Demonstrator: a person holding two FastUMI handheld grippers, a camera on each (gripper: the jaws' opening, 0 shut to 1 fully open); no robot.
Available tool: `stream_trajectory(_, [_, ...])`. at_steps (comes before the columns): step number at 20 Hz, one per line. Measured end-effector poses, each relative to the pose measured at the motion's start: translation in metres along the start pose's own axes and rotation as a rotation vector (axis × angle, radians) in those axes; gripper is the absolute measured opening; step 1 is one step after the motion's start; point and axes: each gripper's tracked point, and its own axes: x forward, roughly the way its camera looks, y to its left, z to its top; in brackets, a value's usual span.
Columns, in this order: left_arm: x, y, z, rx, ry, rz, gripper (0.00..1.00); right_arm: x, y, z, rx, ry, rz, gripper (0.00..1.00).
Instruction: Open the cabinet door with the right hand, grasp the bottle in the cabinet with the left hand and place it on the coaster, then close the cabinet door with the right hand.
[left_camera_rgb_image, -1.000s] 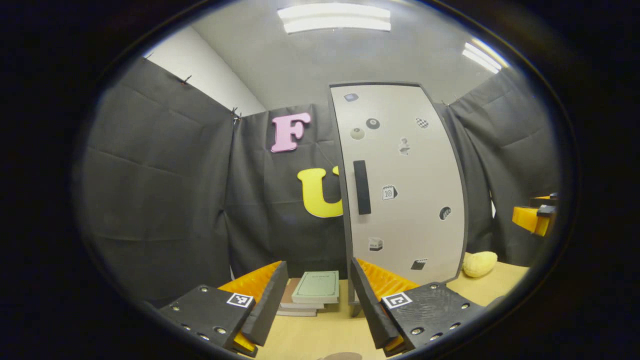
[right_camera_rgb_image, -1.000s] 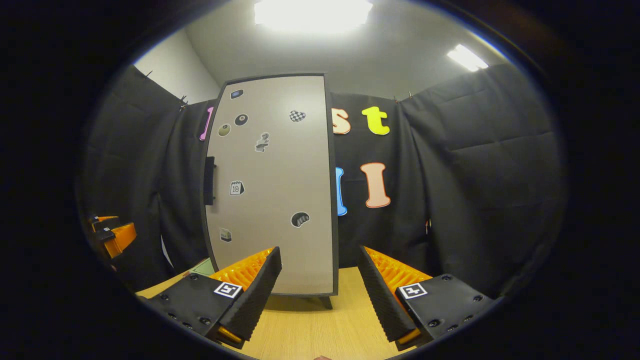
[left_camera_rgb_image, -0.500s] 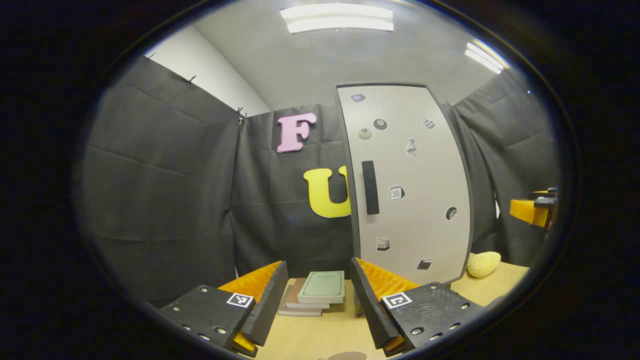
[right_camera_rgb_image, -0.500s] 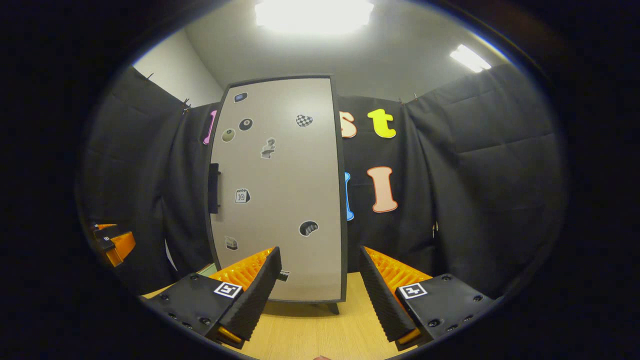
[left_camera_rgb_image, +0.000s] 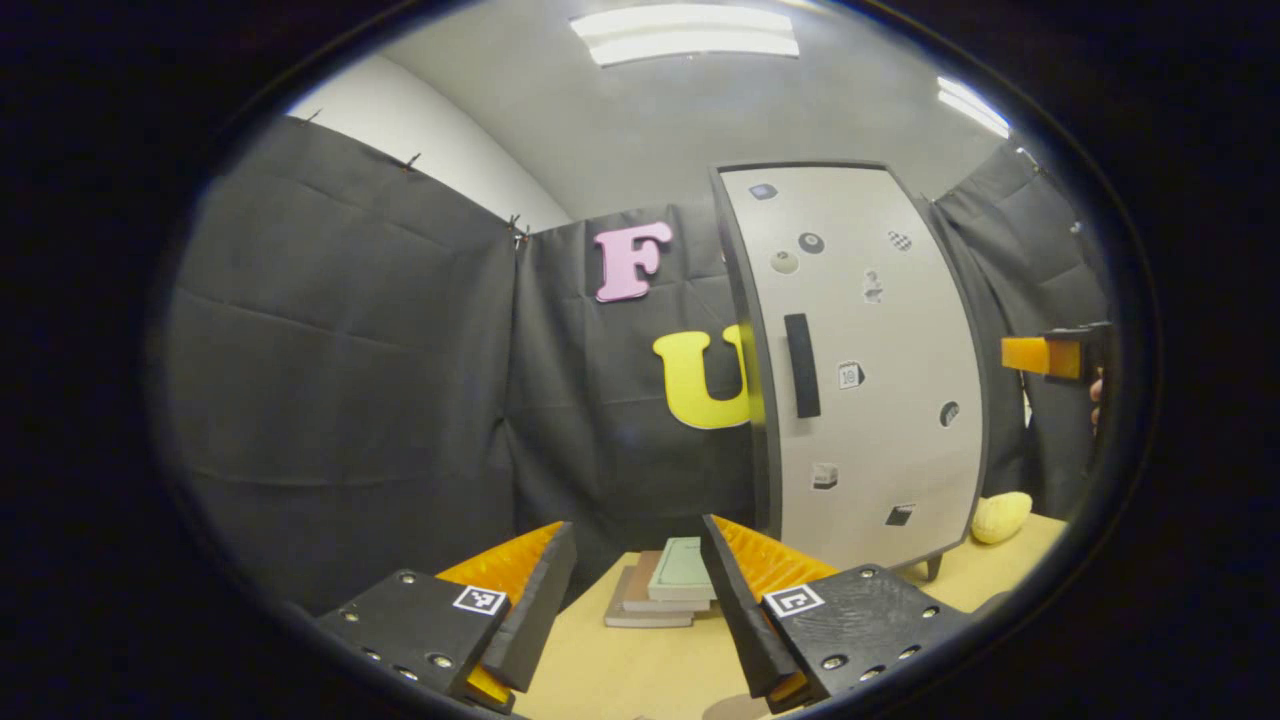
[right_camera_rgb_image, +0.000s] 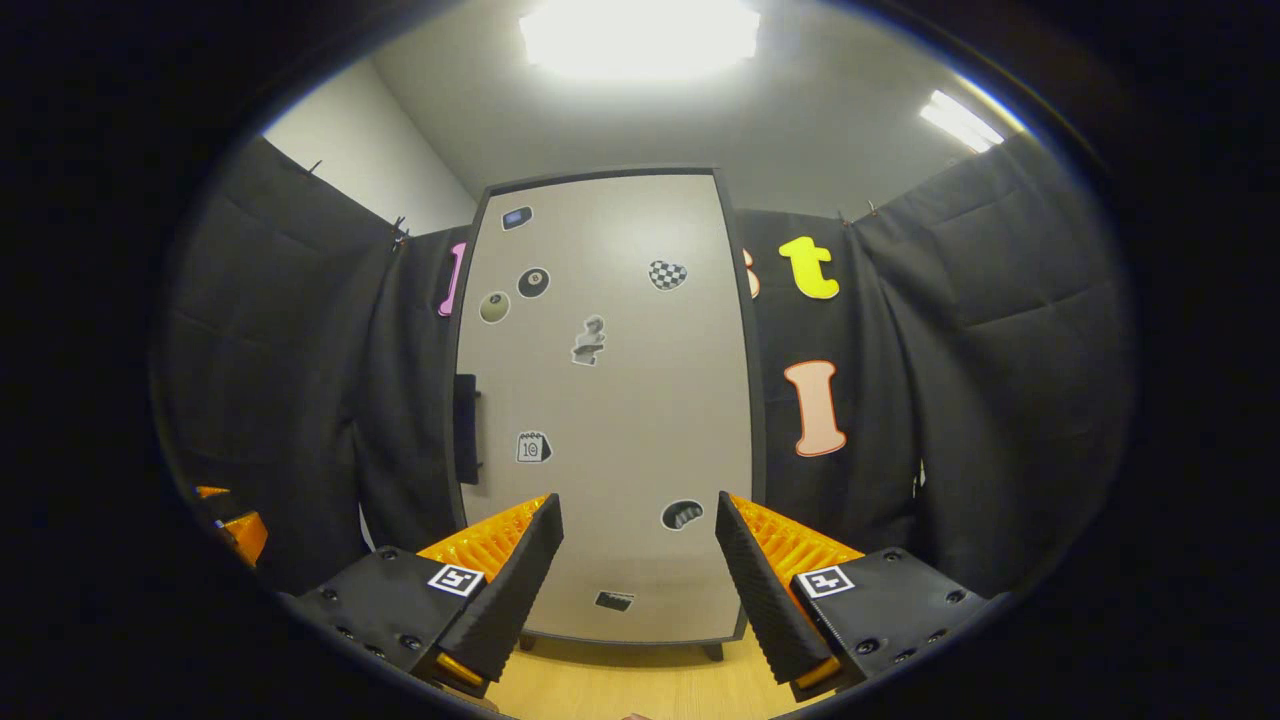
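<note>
Facing you in the right gripper view is the cabinet door (right_camera_rgb_image: 610, 400), a tall pale grey panel with a dark edge, fully closed and dotted with small stickers: a checkered heart, a billiard ball, a calendar page and a few others. Its dark vertical handle (right_camera_rgb_image: 466, 443) sits on the door's left edge. Your right gripper (right_camera_rgb_image: 635, 580) hangs in front of the lower part of the door with its jaws spread wide and nothing between them; the door shows through the gap.

In the left gripper view the same cabinet door (left_camera_rgb_image: 865, 370) stands to the right of centre on the wooden table (left_camera_rgb_image: 650, 670), handle (left_camera_rgb_image: 801, 365) facing you. Your left gripper (left_camera_rgb_image: 635, 590) is likewise released, jaws apart and empty, held low over the table. Beyond its fingers lies a stack of books (left_camera_rgb_image: 665, 597) with a pale green one on top, just left of the cabinet's foot. A yellow lumpy object (left_camera_rgb_image: 1002, 516) rests on the table to the cabinet's right. The bottle cannot be seen behind the closed door.
</note>
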Motion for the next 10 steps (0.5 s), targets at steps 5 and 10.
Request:
stream_trajectory(5, [-0.004,0.033,-0.007,0.003,0.013,0.067,0.75,0.029,0.036,0.015,0.009,-0.002,0.067,0.98])
stream_trajectory(10, [-0.011,0.078,-0.013,0.020,0.031,0.136,0.75,0.053,0.073,0.018,0.021,0.012,0.116,0.98])
